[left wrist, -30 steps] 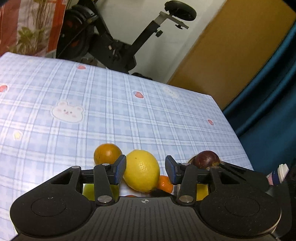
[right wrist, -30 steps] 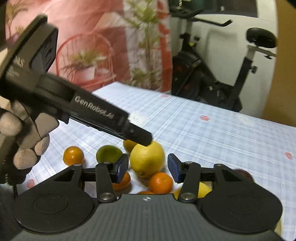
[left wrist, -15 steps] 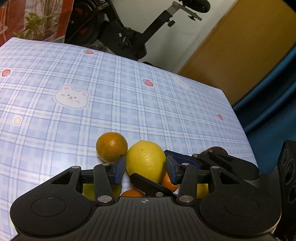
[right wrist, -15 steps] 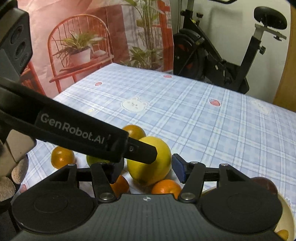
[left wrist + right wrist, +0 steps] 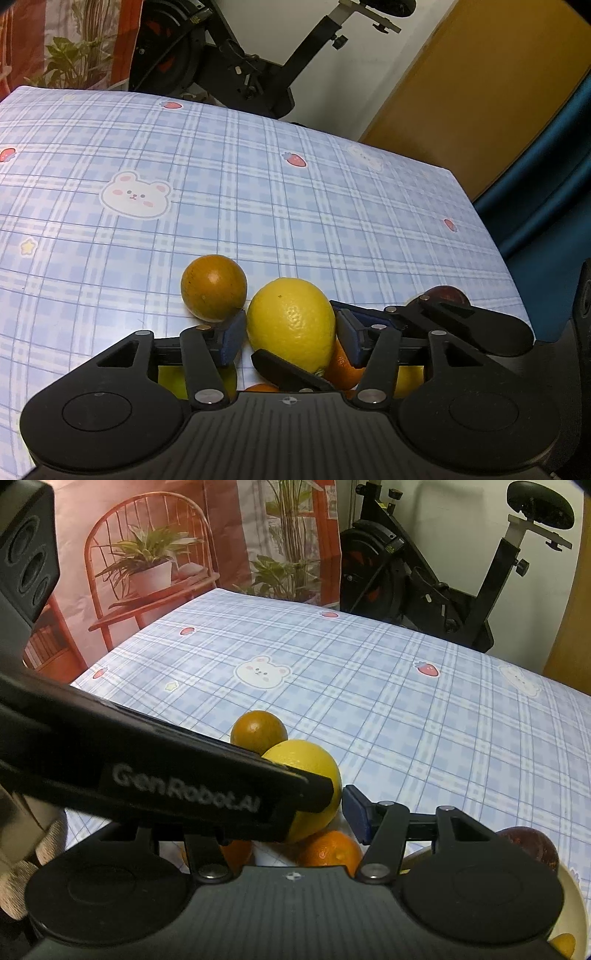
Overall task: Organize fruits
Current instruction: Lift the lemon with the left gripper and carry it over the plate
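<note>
A yellow lemon (image 5: 291,325) lies on a cluster of small oranges (image 5: 343,369) on the blue checked tablecloth (image 5: 258,184). It sits between the pads of my left gripper (image 5: 291,341), whose jaws are opening; a sliver of gap shows at the left pad. My right gripper (image 5: 295,812) also straddles the lemon (image 5: 306,771). Its right pad stands just beside the fruit, and its left pad is hidden behind one of the left gripper's fingers (image 5: 192,779). In the left wrist view the right gripper's fingers (image 5: 288,373) reach under and behind the lemon.
A larger orange (image 5: 213,287) touches the lemon's far left side. A dark red fruit (image 5: 528,849) sits at the rim of a white bowl (image 5: 576,904) at the right. A gloved hand (image 5: 22,867) shows at the left. An exercise bike (image 5: 424,572) stands beyond the table.
The right gripper has come in from the right and now straddles the lemon alongside the left one. Both pairs of jaws stand wider. The lemon looks nearer in both views.
</note>
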A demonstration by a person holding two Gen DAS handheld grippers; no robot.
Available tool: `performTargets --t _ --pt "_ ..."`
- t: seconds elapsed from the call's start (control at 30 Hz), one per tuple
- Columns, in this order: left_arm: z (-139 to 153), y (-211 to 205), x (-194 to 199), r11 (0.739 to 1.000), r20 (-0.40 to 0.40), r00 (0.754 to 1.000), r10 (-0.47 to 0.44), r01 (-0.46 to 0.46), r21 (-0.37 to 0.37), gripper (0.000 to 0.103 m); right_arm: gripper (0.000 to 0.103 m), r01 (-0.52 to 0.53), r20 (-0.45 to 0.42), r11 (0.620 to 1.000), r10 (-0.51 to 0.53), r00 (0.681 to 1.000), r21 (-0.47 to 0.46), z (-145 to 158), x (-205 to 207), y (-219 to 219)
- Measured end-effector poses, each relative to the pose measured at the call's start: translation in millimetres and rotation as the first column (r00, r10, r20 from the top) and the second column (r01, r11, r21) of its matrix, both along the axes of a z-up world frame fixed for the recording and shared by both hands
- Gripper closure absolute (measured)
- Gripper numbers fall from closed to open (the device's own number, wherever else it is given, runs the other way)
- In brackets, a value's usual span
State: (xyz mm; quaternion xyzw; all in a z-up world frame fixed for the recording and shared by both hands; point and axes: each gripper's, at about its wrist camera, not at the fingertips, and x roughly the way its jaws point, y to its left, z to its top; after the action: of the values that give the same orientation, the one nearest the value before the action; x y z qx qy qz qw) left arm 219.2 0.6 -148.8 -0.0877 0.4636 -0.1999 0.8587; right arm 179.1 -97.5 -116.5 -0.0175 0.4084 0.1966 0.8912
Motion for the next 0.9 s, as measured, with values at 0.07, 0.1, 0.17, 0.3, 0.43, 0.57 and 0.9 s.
performTargets --t 0.07,0.1,0.17,0.3,0.43,0.57,0.9 --pt "-2 0 0 1.0 0.003 1.0 -0.004 0.004 0.004 0.046 0.045 0.001 0.001 1.0 -0.001 1.0 0.001 0 0 -1" --pt "-2 -1 0 1.0 0.007 1.0 -0.005 0.005 0.006 0.045 0.045 0.001 0.002 1.0 -0.001 1.0 0.0 0 0 0" --pt "0 0 -3 1.0 0.017 1.0 -0.017 0.017 0.008 0.045 0.045 0.0 0.008 1.0 0.0 1.0 0.001 0 -1 0" --pt "7 2 -9 0.999 0.036 0.999 -0.038 0.039 -0.01 0.045 0.045 0.014 0.034 1.0 -0.015 0.999 0.021 2 -10 -4" --pt "20 -2 -17 0.998 0.058 0.997 -0.059 0.061 -0.036 0.046 0.045 0.02 0.082 0.999 -0.023 0.996 0.03 10 -25 -11" --pt "38 -13 -28 0.993 0.098 0.992 -0.076 0.083 -0.078 0.048 0.045 0.034 0.141 0.999 -0.04 0.989 0.041 24 -44 -25" --pt "53 -80 -47 0.971 0.156 0.964 -0.215 0.228 -0.075 0.048 0.045 0.167 0.219 0.98 -0.188 0.958 0.109 44 -92 -81"
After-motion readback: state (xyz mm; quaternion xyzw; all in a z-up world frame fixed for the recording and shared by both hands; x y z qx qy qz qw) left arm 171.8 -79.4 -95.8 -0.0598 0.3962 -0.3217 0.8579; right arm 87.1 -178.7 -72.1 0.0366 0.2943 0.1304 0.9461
